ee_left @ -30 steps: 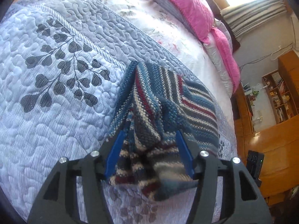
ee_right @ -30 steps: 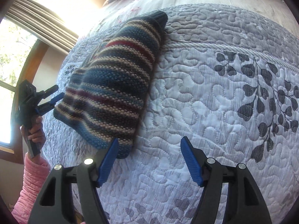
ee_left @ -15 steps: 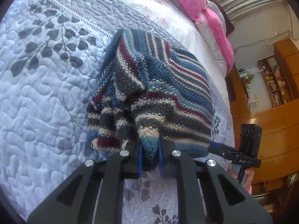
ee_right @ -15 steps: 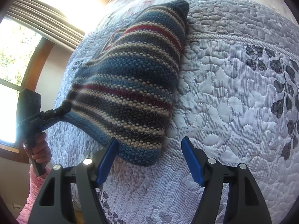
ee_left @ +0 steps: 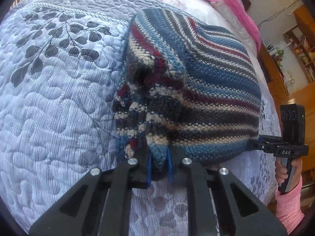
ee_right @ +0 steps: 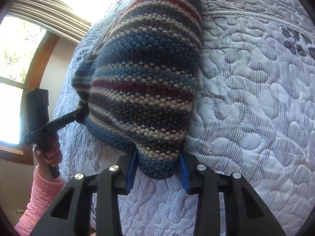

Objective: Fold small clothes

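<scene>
Garment: 1 striped knit piece [ee_left: 206, 90], blue/grey/cream/red; lies on quilted bedspread [ee_left: 55, 102], near edge lifted at 2 corners; stripes run across btwn the 2 grippers; long axis runs away from both cams toward the pillows; far end rests on quilt.
Grippers: 2; left gripper [ee_left: 159, 165] jaws nearly closed, blue pads pinching a bunched corner of the knit; right gripper [ee_right: 157, 167] jaws part-closed, both pads touching the other corner, fabric bulging btwn them.
Hands: 2, each on a handle; pink sleeve [ee_right: 37, 200] on each.
Pillows: 2 pink [ee_left: 236, 7], far end of bed; well apart from knit.
Window: 1 [ee_right: 17, 59], left in right-wrist view.
</scene>
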